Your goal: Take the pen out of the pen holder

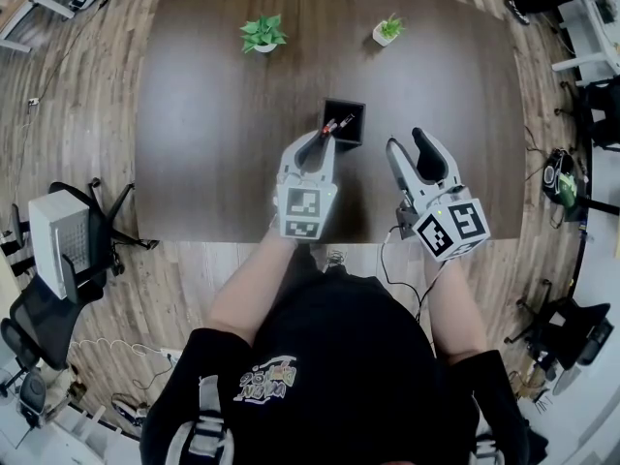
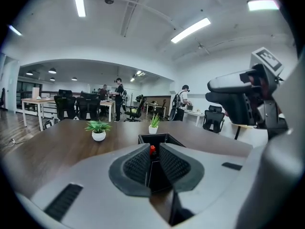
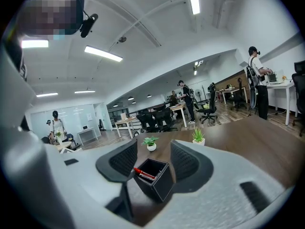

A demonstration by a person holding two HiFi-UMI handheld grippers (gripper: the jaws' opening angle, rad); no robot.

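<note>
A black square pen holder (image 1: 346, 124) stands on the dark wooden table (image 1: 213, 114), near its front edge. A pen with a red end (image 1: 334, 125) leans out over the holder's near-left rim. My left gripper (image 1: 319, 138) reaches to that rim, its jaws drawn narrow. In the left gripper view the pen's red end (image 2: 152, 150) sits pinched between the two pads of my left gripper (image 2: 152, 152). My right gripper (image 1: 407, 144) hovers to the right of the holder, open and empty. In the right gripper view the holder (image 3: 159, 180) and the pen (image 3: 143, 173) show ahead between the jaws of my right gripper (image 3: 153, 151).
Two small potted plants (image 1: 263, 34) (image 1: 387, 30) stand at the table's far side. Office chairs (image 1: 87, 211) and a grey box sit on the floor to the left. A cable lies below the front edge. Desks and people are in the room beyond.
</note>
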